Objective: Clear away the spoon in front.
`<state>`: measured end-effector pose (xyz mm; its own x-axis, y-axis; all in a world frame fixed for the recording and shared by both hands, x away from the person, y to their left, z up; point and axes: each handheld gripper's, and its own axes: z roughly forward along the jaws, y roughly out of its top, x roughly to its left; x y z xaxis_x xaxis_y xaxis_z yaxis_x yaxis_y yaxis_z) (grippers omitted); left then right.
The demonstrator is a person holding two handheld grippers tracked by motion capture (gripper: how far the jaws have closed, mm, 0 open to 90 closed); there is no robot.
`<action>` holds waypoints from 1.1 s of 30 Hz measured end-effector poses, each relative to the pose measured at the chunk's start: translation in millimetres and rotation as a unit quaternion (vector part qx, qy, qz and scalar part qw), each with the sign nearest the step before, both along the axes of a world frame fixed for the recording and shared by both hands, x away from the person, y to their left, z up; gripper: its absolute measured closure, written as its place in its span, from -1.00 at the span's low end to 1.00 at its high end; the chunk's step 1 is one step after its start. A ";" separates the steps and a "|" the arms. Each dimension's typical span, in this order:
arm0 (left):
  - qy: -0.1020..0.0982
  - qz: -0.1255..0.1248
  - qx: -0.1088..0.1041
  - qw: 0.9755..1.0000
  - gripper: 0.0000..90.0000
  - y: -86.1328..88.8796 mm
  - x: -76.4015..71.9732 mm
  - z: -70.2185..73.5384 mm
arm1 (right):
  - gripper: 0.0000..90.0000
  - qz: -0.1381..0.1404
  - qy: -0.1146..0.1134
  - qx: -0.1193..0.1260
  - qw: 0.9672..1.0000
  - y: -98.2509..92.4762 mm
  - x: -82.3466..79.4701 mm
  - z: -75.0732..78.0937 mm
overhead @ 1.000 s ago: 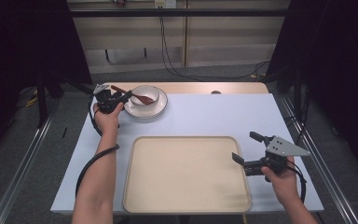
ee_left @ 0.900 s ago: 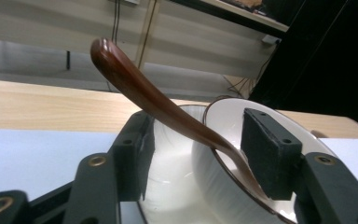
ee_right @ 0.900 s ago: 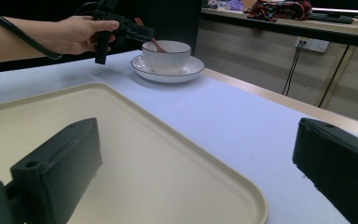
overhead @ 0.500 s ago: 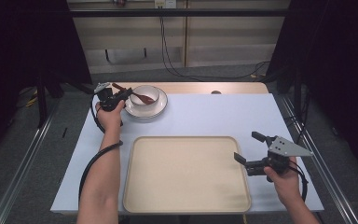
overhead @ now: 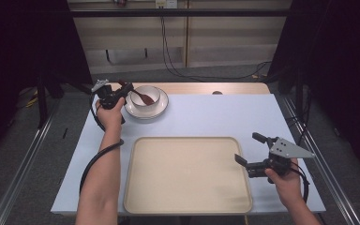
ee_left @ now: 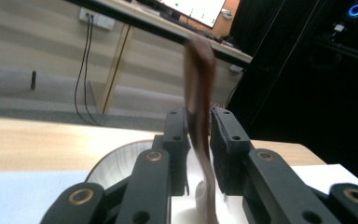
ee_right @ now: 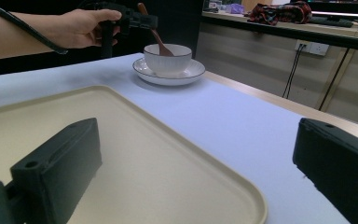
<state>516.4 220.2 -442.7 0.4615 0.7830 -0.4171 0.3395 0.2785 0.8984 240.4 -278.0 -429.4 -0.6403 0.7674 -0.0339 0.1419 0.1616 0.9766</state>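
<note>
**Spoon gripped over the bowl, tray lying bare**

The left hand-held gripper (overhead: 123,89) is sitting at the far left corner of the counter (overhead: 225,115), its jaws pressing on the handle of a brown wooden spoon (overhead: 143,97). In the left gripper view the spoon (ee_left: 199,116) is running up between the two black jaws, with both pads against its handle. The spoon's head is dipping into a white ribbed bowl (overhead: 146,96), which is standing on a white plate (overhead: 146,111) with a dark rim line. In the right gripper view the spoon (ee_right: 157,38) is leaning at a slant, its handle rising out of the bowl (ee_right: 168,58) to the left hand-held gripper (ee_right: 142,20) just above and beside the bowl's rim.

The right hand-held gripper (overhead: 248,151) is hanging at the right edge of a large beige tray (overhead: 187,176), its jaws standing wide apart and holding nothing. One jaw is reaching over the tray's right rim while the other is sitting farther back, over the pale blue surface. The tray is lying at the near middle of the counter, well apart from the bowl and plate. The person's left hand (overhead: 108,112) is wrapping around the left gripper's grip.
</note>
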 end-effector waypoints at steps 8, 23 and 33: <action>-0.014 -0.009 0.015 1.000 0.82 5.4 -5.5 18.5 | -0.98 -0.001 -0.003 0.003 1.000 -0.6 -0.9 1.2; -0.024 -0.040 0.022 0.999 0.85 1.4 -5.5 44.5 | -0.98 -0.001 -0.003 0.006 1.000 -0.4 -0.6 1.5; -0.036 -0.048 0.024 0.998 0.85 -0.5 -7.4 62.6 | -0.98 -0.001 -0.004 0.007 1.000 -0.5 -0.5 1.7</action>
<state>509.0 219.7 -380.0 0.5628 0.7519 -0.3435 0.2960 0.2047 0.9330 239.9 -278.5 -427.7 -0.6383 0.7693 -0.0280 0.1349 0.1476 0.9798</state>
